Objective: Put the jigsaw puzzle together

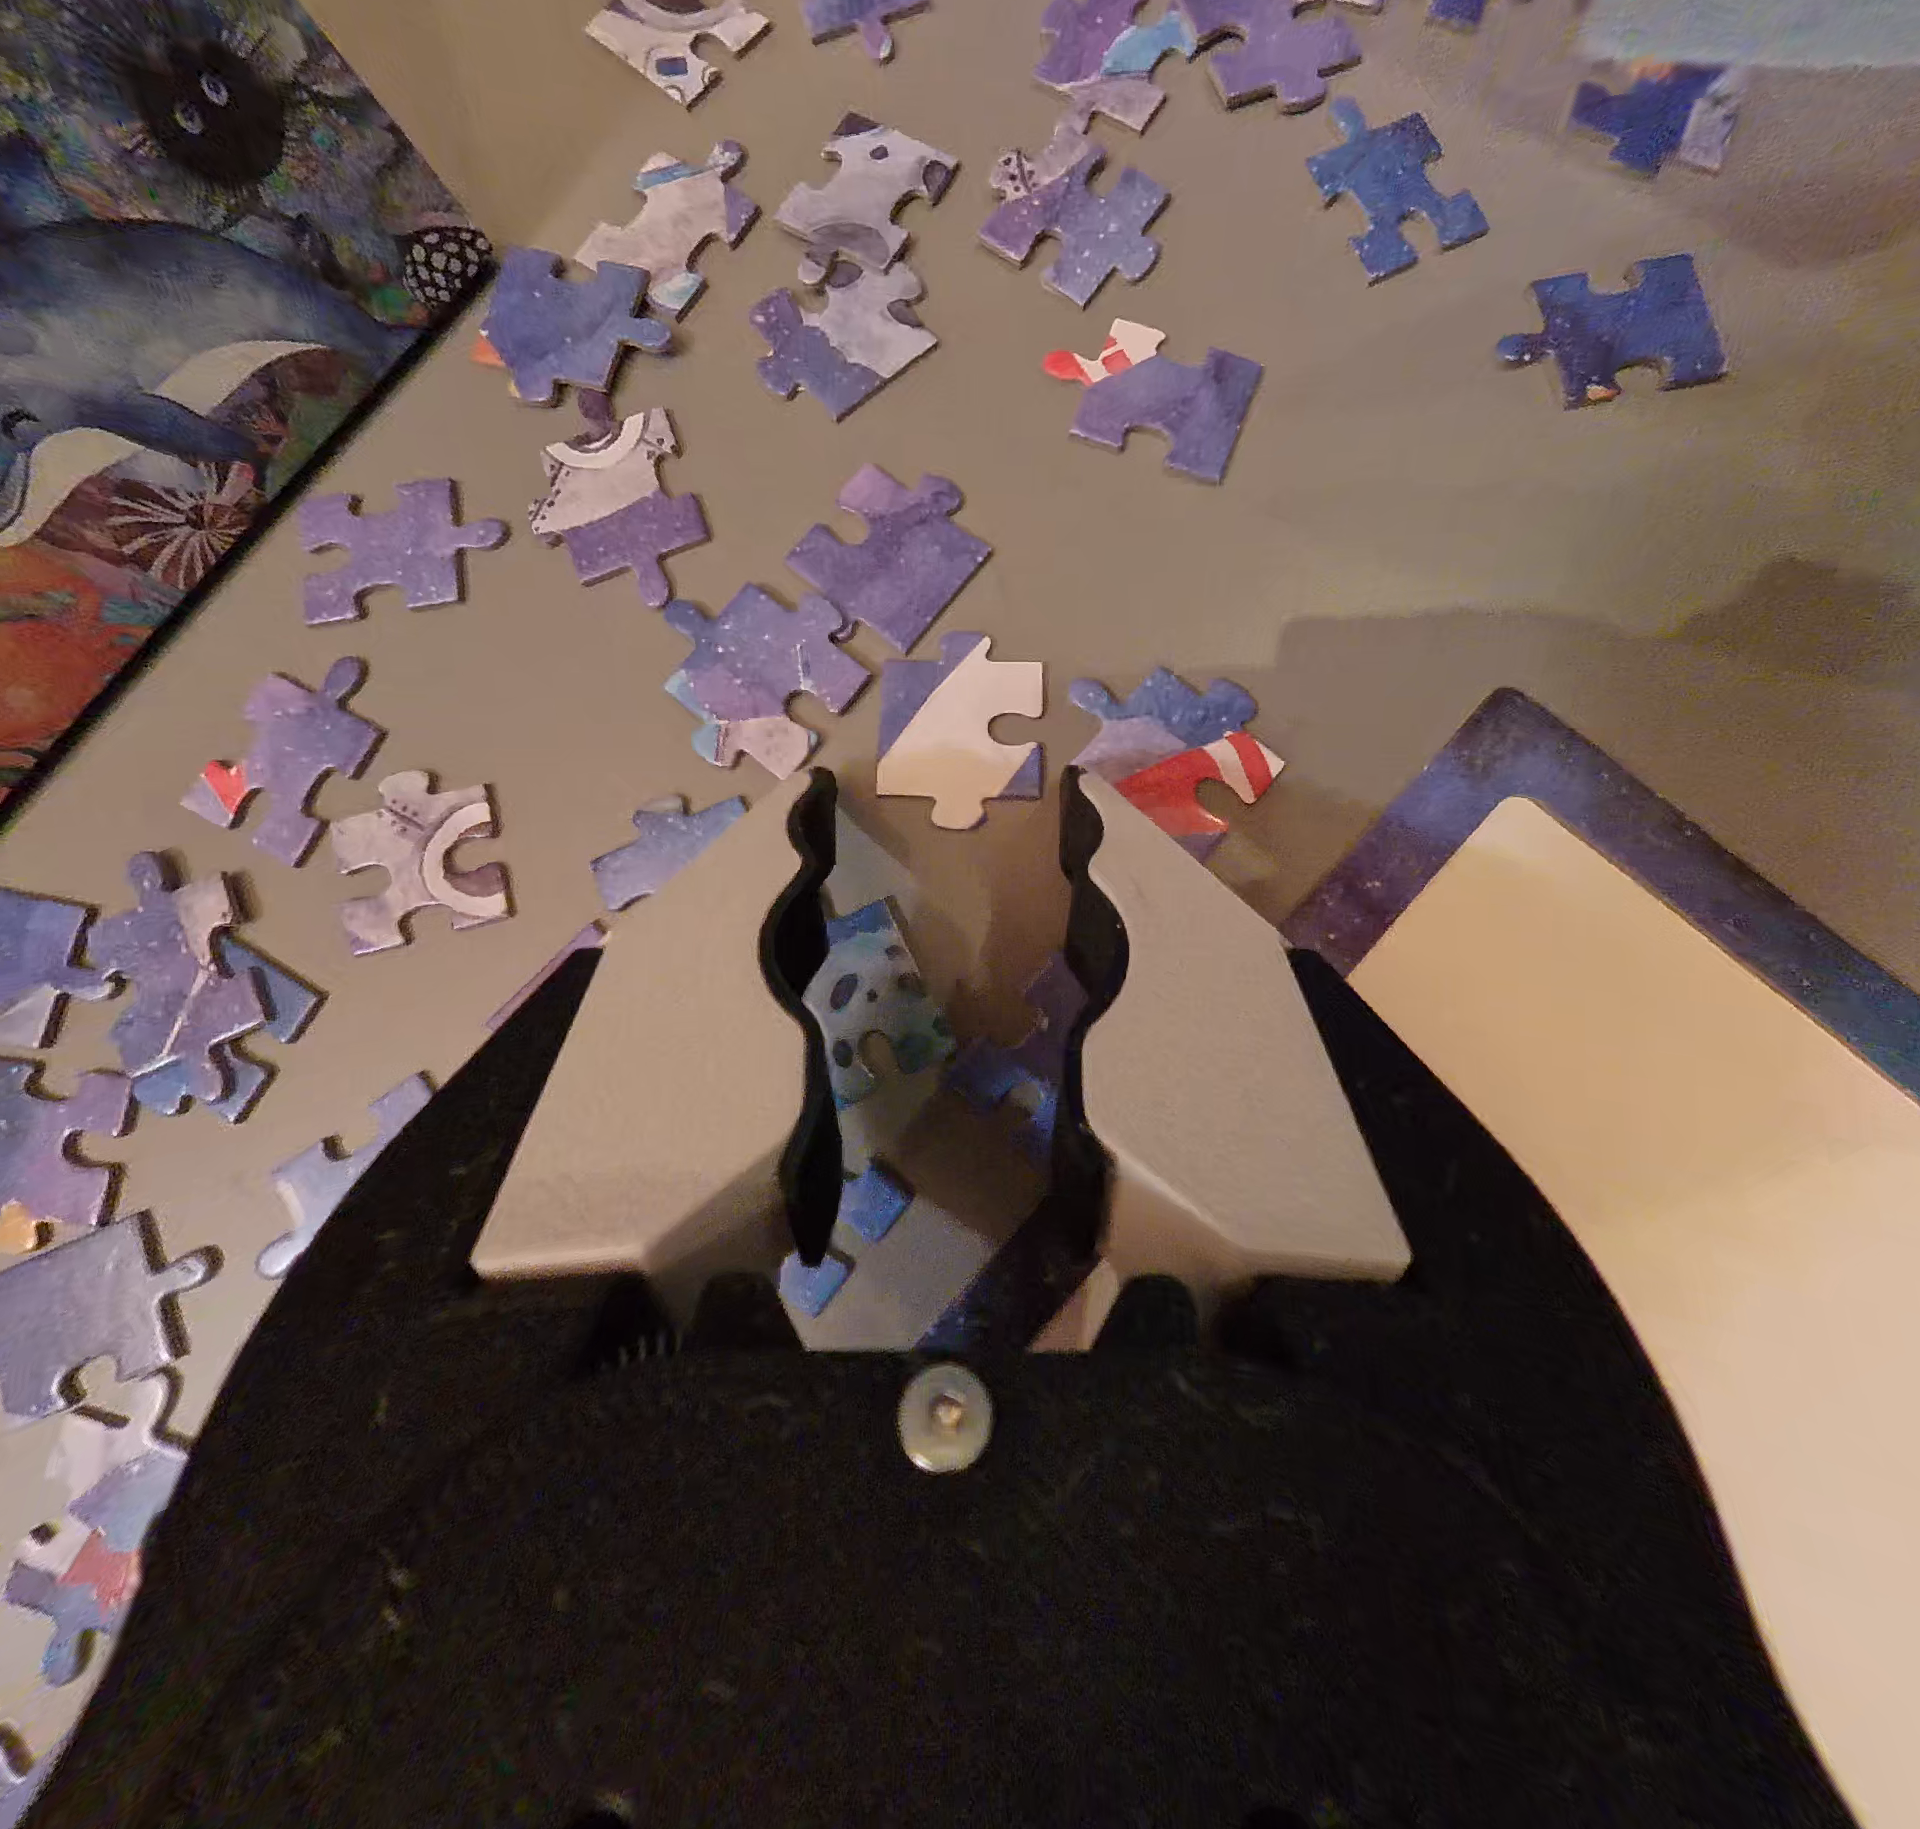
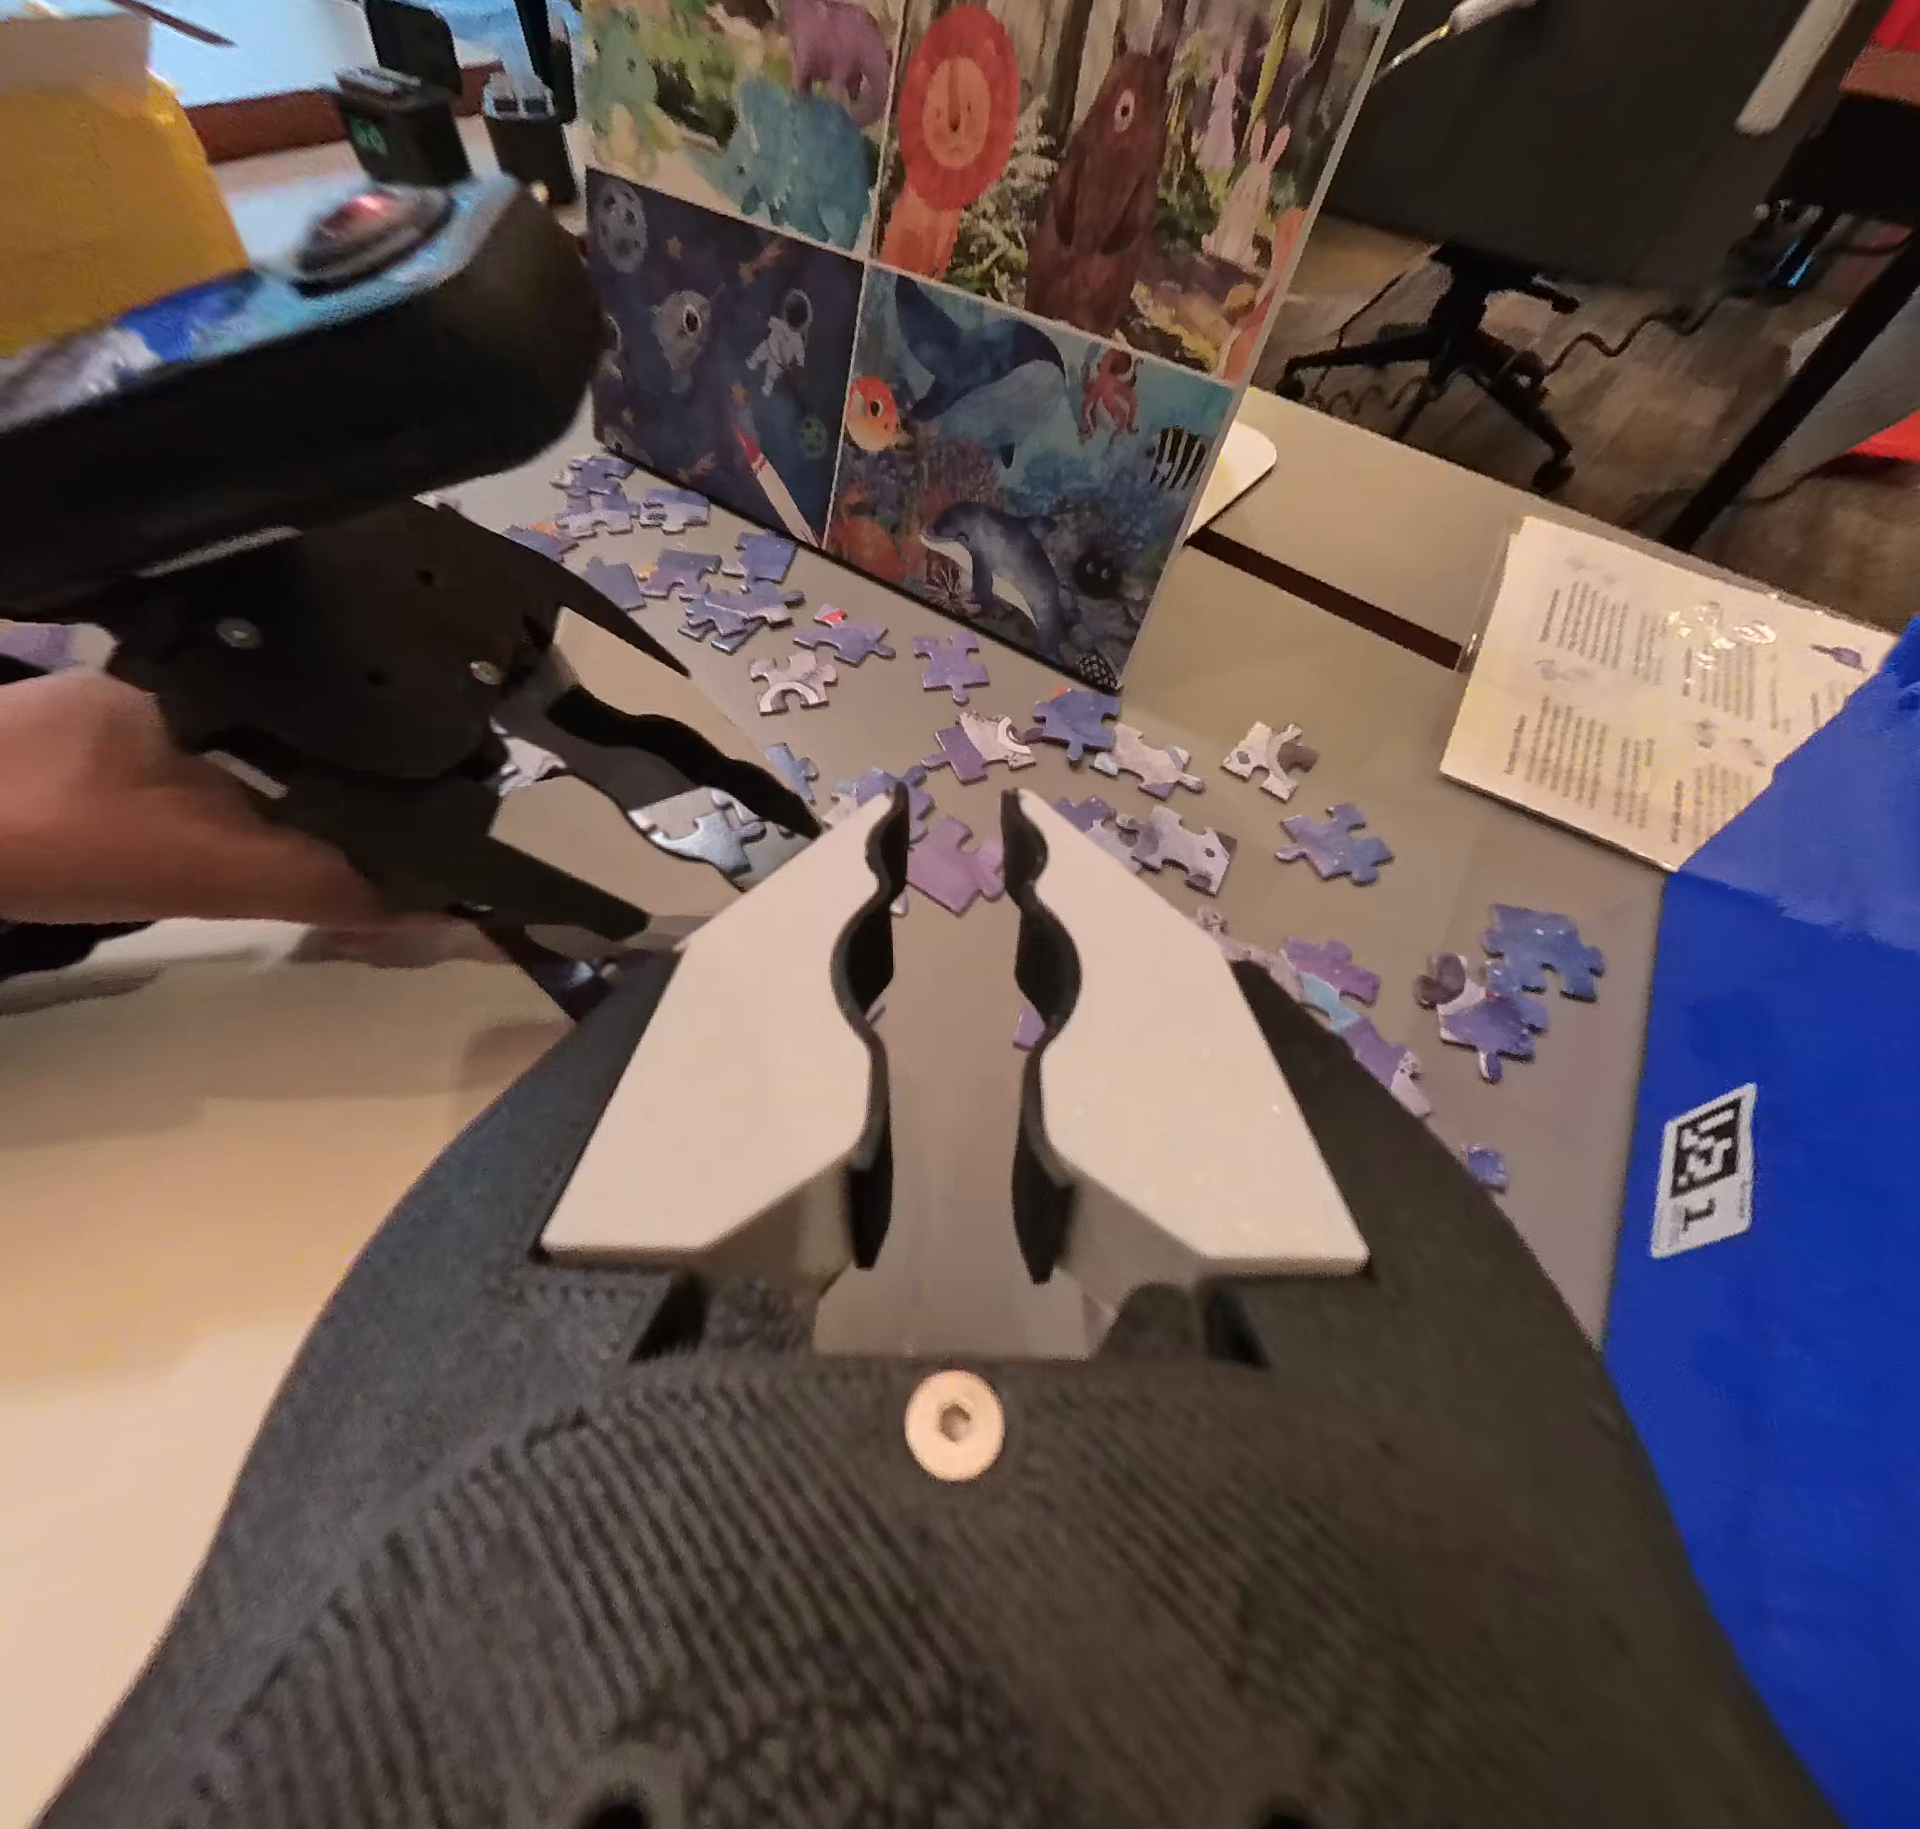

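Loose purple and blue jigsaw pieces [image 1: 894, 553] are lying scattered face up across a grey table [image 1: 1455, 553], most of them apart from one another, a few overlapping in small heaps toward the left edge of the left wrist view. A white-and-blue piece [image 1: 961, 725] is sitting just ahead of the left gripper [image 1: 948, 792], whose two fingers are standing parted with nothing between them; a spotted blue piece [image 1: 873, 1000] is showing on the table through the gap. To that gripper's right, the puzzle frame [image 1: 1558, 740], a dark starry border around a pale blank inside, is lying with its corner pointing toward the pieces, and a broad bare stretch of table is opening beyond that corner. The right gripper [image 2: 954, 803] is hovering with its fingers slightly apart and empty, over a purple piece [image 2: 951, 870]. In the right wrist view the left gripper is reaching in from the left, a hand [image 2: 156, 823] behind it. An illustrated puzzle box [image 2: 935, 325] is standing upright at the far edge of the scatter, a printed sheet [image 2: 1662, 688] is lying to the right, and a blue box [image 2: 1787, 1260] is closing off the near right side.
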A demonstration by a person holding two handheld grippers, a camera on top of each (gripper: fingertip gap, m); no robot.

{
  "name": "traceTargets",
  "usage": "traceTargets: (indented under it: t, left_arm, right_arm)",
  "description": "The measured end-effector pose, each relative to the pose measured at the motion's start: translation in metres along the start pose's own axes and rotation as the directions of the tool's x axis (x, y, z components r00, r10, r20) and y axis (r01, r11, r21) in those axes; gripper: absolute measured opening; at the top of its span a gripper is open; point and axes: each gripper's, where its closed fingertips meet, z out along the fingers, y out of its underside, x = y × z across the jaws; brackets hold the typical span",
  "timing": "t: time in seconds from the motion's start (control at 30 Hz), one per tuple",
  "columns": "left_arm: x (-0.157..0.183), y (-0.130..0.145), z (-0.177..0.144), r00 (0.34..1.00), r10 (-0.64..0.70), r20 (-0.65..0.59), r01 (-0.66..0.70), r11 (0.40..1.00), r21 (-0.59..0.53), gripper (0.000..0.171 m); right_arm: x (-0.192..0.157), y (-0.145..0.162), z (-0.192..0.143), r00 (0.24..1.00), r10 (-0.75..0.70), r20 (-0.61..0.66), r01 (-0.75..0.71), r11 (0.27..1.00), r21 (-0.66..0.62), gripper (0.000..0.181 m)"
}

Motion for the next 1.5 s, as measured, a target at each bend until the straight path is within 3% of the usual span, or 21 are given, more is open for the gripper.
traceTargets:
  t: [0.1,0.27,0.4,0.53,0.6,0.7,0.77,0.83,1.5]
  left_arm:
    - [0.004,-0.002,0.002,0.999,-0.022,-0.048,0.021,1.000,-0.020,0.032]
    - [0.004,-0.002,0.000,0.999,0.004,-0.041,-0.005,0.999,-0.034,0.031]
    - [0.012,-0.011,-0.024,0.996,0.079,-0.030,-0.079,0.997,0.008,0.031]
    - [0.048,-0.004,-0.060,0.979,0.176,-0.106,-0.172,0.984,0.052,0.031]
    - [0.084,0.012,-0.079,0.938,0.261,-0.228,-0.246,0.965,0.091,0.031]
    - [0.149,0.059,-0.106,0.779,0.424,-0.462,-0.404,0.903,0.148,0.031]
    - [0.175,0.085,-0.112,0.707,0.477,-0.523,-0.470,0.869,0.157,0.031]
    - [0.188,0.099,-0.112,0.680,0.495,-0.542,-0.500,0.853,0.152,0.031]
    - [0.197,0.111,-0.112,0.688,0.474,-0.550,-0.492,0.861,0.127,0.035]
  right_arm:
    - [-0.001,-0.008,-0.006,1.000,-0.008,-0.002,0.008,1.000,0.028,0.016]
    - [0.002,-0.012,-0.010,0.999,-0.024,-0.024,0.025,0.999,0.040,0.016]
    - [0.004,-0.011,-0.010,0.999,-0.016,-0.029,0.017,0.999,0.038,0.016]
    - [0.006,-0.007,-0.008,0.999,-0.014,-0.031,0.015,1.000,0.025,0.016]
    - [0.006,-0.003,-0.005,0.999,-0.014,-0.030,0.014,1.000,0.011,0.016]
    - [0.004,-0.001,-0.003,1.000,-0.019,-0.025,0.019,1.000,0.001,0.016]
    - [0.001,-0.001,-0.003,0.999,-0.029,-0.023,0.029,1.000,-0.001,0.016]
    - [0.000,-0.002,-0.002,0.999,-0.042,-0.029,0.042,0.999,-0.004,0.015]
    - [0.001,0.005,0.003,0.999,-0.034,-0.023,0.034,0.999,-0.026,0.015]
